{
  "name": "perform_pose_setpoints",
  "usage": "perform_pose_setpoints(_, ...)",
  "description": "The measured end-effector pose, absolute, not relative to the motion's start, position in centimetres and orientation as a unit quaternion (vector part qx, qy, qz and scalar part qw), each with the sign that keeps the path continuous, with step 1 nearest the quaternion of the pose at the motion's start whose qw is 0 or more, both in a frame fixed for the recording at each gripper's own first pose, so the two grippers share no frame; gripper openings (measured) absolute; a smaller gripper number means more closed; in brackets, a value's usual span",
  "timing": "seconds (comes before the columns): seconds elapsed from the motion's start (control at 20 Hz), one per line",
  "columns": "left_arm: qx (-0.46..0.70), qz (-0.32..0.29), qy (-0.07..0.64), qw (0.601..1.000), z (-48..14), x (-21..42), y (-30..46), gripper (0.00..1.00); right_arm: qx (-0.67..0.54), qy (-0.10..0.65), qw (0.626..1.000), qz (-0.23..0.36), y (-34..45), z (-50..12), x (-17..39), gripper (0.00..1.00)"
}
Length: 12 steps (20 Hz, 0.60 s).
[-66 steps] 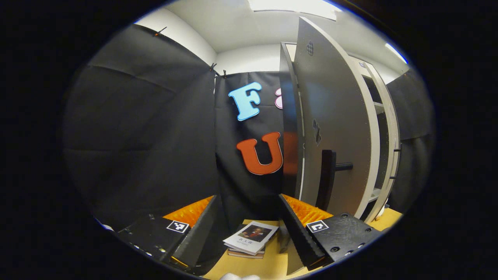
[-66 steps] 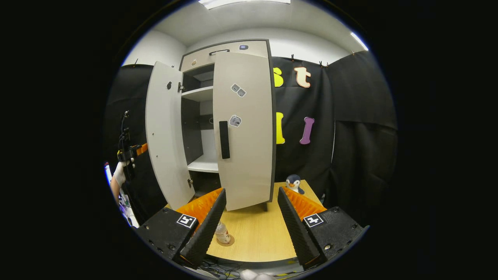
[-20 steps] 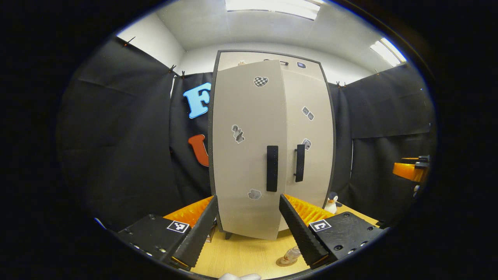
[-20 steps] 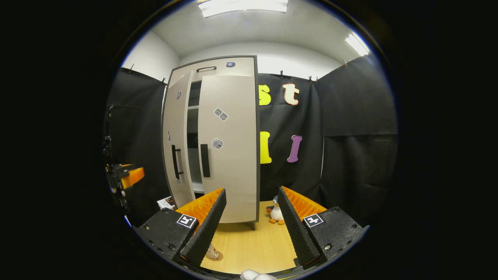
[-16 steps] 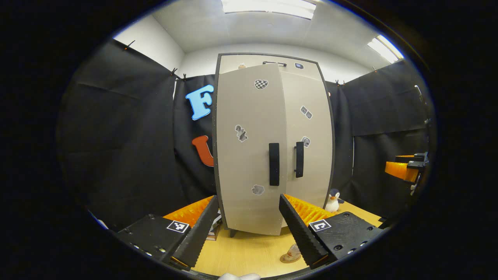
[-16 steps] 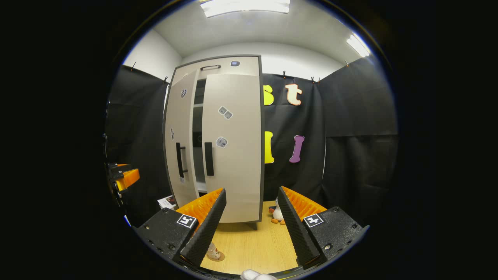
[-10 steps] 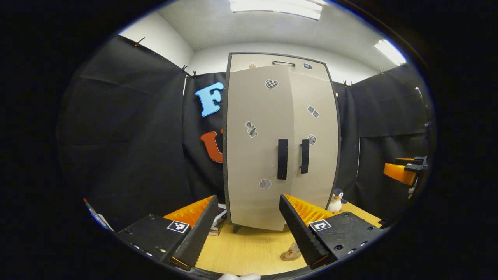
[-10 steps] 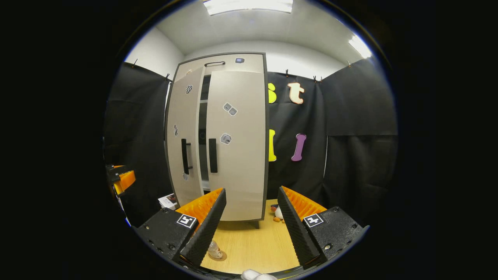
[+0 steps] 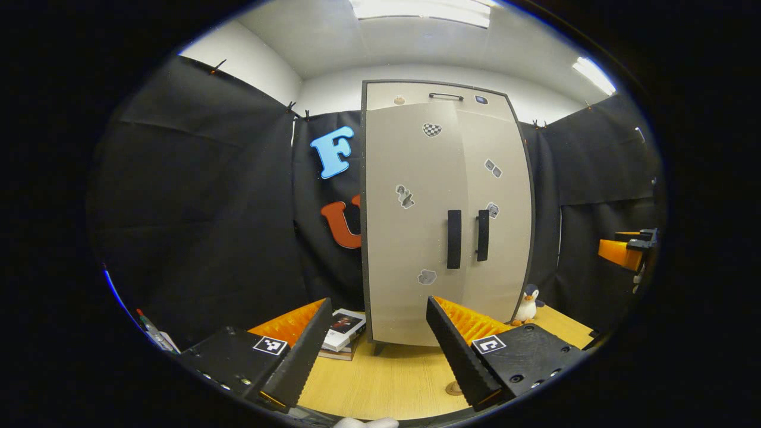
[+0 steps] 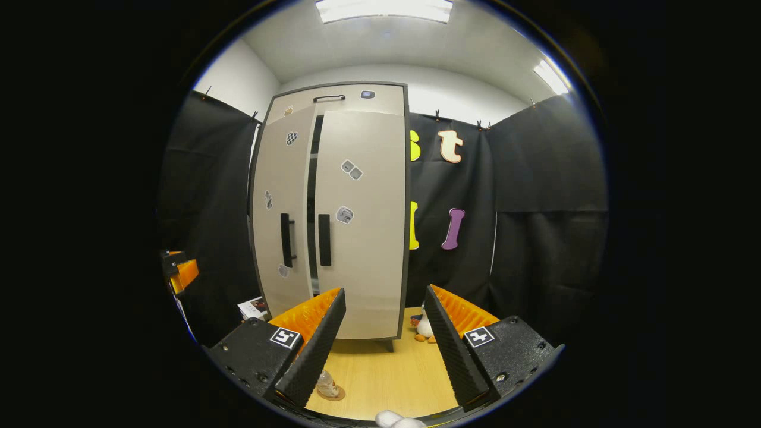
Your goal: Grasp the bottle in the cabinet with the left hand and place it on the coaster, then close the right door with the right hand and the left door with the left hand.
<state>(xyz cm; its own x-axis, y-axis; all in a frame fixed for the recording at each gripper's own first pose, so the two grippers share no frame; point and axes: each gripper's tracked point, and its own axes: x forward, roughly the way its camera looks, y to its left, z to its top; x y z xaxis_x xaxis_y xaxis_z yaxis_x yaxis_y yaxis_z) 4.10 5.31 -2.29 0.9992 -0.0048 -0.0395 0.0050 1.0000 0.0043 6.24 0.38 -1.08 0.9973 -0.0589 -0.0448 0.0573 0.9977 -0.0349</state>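
The tall beige cabinet (image 9: 416, 178) stands on the wooden table, its left door (image 9: 410, 238) and right door (image 9: 502, 238) nearly flush. In the right gripper view a thin dark slit remains between the left door (image 10: 279, 202) and the right door (image 10: 362, 249). The small clear bottle (image 10: 325, 382) stands upright on the round coaster (image 10: 334, 394), beside my right gripper's left finger. An edge of the coaster (image 9: 453, 389) peeks out by my left gripper's right finger. My left gripper (image 9: 378, 302) and right gripper (image 10: 384, 291) are both open, empty, and back from the cabinet.
A stack of books (image 9: 342, 326) lies left of the cabinet's foot. A toy penguin (image 9: 526, 303) sits to its right, the same penguin (image 10: 423, 326) behind my right gripper. The other gripper shows orange at the right edge (image 9: 621, 251) and left edge (image 10: 181, 272). Wooden table (image 10: 386, 374) lies in front.
The left door has swung from wide open to almost shut. My left gripper has drawn back from it and now faces the cabinet front. The right gripper has barely shifted.
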Motion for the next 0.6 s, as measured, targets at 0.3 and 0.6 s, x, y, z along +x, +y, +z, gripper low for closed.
perform_pose_setpoints(0.3, 0.002, -0.006, 0.018, 1.0, -2.4, 3.9, 5.4, 0.97, -0.021, 0.014, 0.999, -0.04, 0.0, -0.9, 5.9, 0.82)
perform_pose_setpoints(0.6, 0.001, -0.012, 0.01, 1.0, -2.0, 4.0, 5.1, 0.97, -0.029, 0.0, 0.999, -0.044, -0.1, 0.1, 5.8, 0.82)
